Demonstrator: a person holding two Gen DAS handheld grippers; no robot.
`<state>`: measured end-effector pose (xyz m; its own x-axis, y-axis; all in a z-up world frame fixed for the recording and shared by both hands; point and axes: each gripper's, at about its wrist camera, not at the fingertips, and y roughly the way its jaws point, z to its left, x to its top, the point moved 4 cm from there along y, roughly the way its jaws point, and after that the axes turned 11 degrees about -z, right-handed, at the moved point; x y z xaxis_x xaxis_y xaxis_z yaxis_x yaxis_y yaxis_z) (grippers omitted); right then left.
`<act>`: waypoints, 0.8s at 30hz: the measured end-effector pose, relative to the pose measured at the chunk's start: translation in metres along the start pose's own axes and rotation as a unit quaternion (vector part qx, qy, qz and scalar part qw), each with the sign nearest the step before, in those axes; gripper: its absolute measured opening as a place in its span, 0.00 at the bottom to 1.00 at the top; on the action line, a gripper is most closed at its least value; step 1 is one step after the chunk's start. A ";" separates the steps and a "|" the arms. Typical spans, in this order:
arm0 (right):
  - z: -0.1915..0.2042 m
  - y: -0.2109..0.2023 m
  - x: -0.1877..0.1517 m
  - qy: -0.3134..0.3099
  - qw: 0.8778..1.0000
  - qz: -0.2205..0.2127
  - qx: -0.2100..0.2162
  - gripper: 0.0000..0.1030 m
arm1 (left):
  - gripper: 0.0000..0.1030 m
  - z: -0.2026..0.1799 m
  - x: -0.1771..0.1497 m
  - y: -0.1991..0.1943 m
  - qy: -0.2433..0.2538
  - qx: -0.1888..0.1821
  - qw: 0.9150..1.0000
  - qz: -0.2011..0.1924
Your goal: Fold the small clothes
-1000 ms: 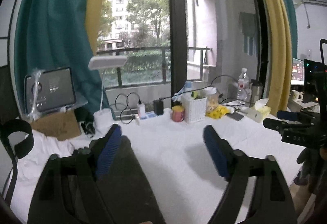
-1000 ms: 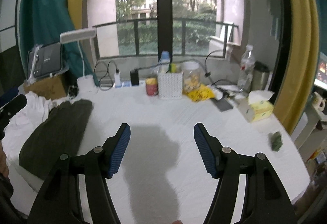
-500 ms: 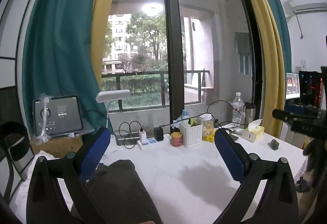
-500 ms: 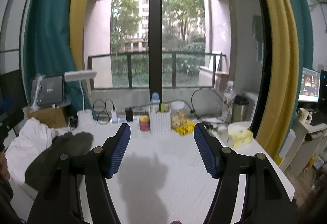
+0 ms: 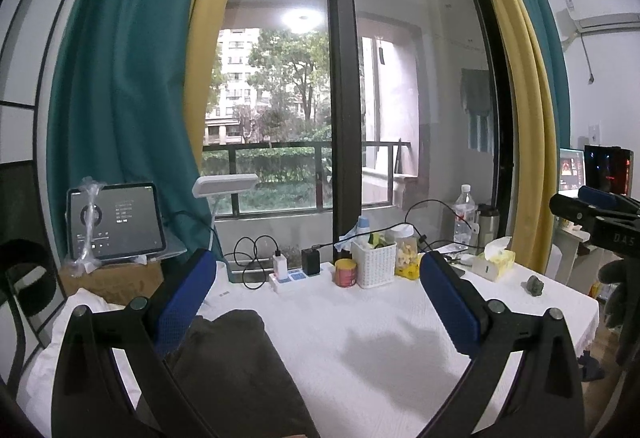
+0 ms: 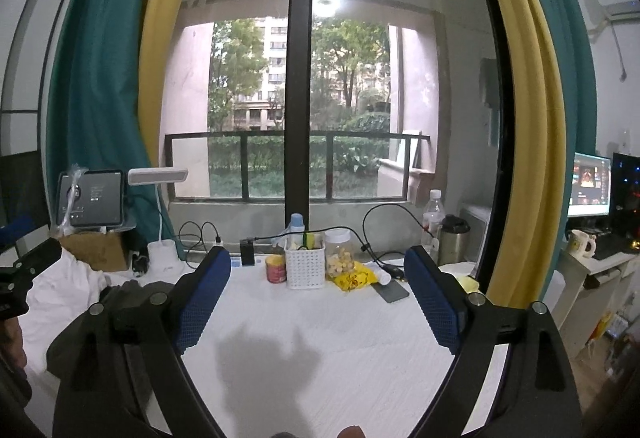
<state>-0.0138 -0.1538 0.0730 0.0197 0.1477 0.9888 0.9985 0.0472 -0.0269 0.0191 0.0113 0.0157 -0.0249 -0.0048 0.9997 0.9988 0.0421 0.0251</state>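
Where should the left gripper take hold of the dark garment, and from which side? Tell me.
Probably the far rounded end of the dark garment, coming from above with the left gripper. That end lies flat on the white tablecloth with bare cloth around it, so a finger can slide under the edge. The near end runs out of view below the open jaws.

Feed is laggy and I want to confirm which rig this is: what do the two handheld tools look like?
Both match: the left tool and the right tool each have two black plastic fingers with round silver bolts at the joints and dimpled blue rubber pads on the inner faces. In the left view, the right tool's black body shows pale lettering, partly readable as "DAS". No cables or sleeves show.
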 end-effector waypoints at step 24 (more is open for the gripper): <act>0.004 -0.003 -0.001 -0.003 1.000 0.003 0.005 0.88 | 0.98 0.002 0.001 -0.006 -0.001 0.004 1.000 0.000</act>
<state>-0.0167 -0.1503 0.0720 0.0255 0.1546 0.9877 0.9979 0.0555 -0.0344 0.0133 0.0134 0.0164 -0.0243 -0.0030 0.9997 0.9984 0.0506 0.0244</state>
